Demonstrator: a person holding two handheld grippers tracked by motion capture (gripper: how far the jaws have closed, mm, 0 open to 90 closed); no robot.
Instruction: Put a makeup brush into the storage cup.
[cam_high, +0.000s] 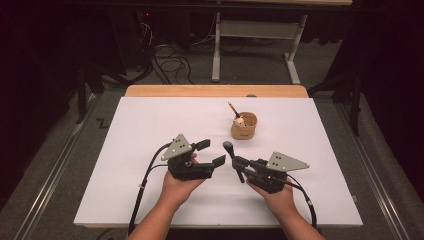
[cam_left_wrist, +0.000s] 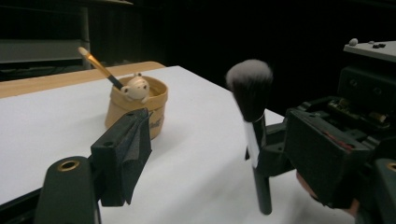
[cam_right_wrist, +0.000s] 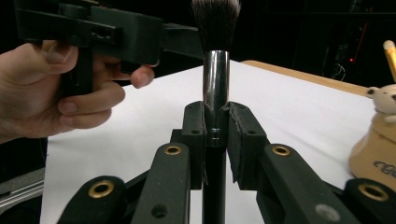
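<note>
My right gripper (cam_high: 238, 164) (cam_right_wrist: 215, 135) is shut on the black and chrome handle of a makeup brush (cam_high: 229, 147) (cam_left_wrist: 254, 140) (cam_right_wrist: 215, 70). The brush stands nearly upright with its dark, white-tipped bristles on top. My left gripper (cam_high: 212, 153) faces it from the left with its jaws open and nothing between them. One of its fingers (cam_left_wrist: 123, 154) shows at the lower left of the left gripper view. The brush stands just beyond the left gripper's jaw tips, apart from them.
A tan round holder (cam_high: 244, 127) (cam_left_wrist: 159, 100) (cam_right_wrist: 373, 149) stands on the white sheet (cam_high: 150, 130) behind the grippers. It holds a thin brush and a small bear figure. The wooden table edge (cam_high: 215, 91) runs along the far side.
</note>
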